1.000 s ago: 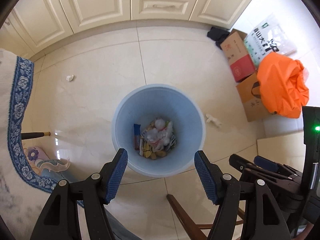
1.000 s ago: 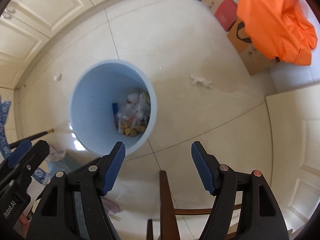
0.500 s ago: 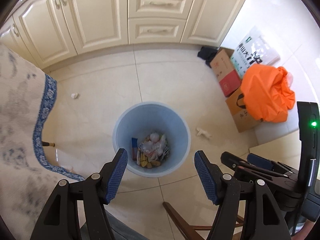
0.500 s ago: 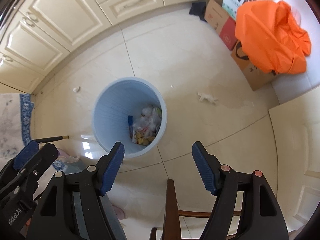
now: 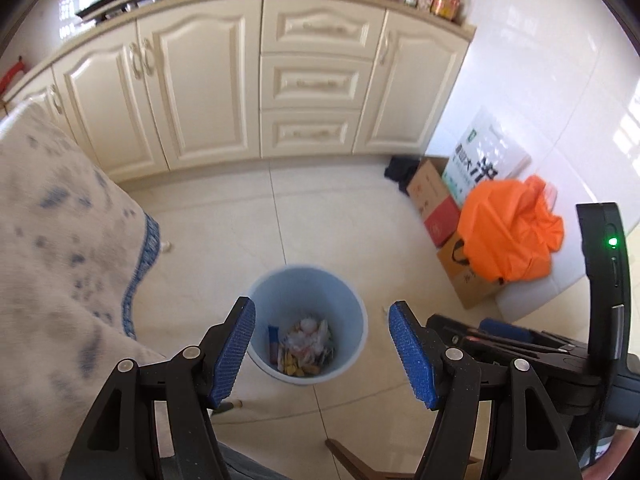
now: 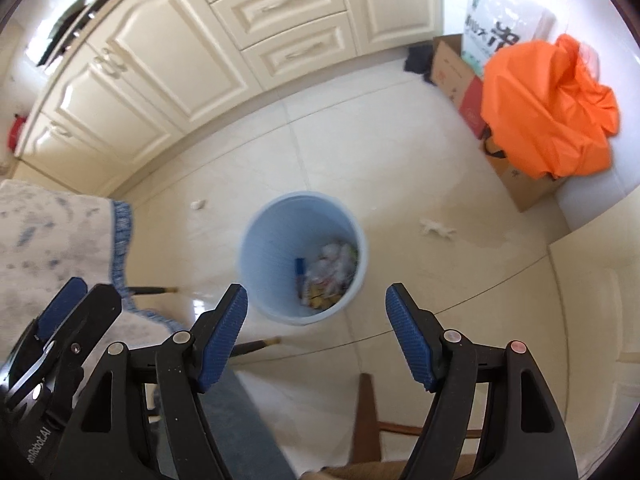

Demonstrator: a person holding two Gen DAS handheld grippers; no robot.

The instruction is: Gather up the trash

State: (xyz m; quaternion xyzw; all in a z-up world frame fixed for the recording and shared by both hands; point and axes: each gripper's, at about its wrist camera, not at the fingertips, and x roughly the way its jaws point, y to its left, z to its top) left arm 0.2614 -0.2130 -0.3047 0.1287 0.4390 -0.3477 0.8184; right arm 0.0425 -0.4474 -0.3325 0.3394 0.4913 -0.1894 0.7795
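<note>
Kitchen floor tiles, with the blue bin [image 6: 302, 256] as anchor: one crumpled tissue [image 6: 436, 229] lies right of it, a smaller scrap [image 6: 197, 204] left. Right gripper [image 6: 316, 330] and left gripper [image 5: 322, 350] both gape wide and empty; I'd guess each takes its own side.

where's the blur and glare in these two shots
Left wrist view: fisheye bends the cabinets, the tablecloth is smeared, glare whitens the wall tiles. Right wrist view: soft throughout, a bright reflection on the floor beside the bin.
</note>
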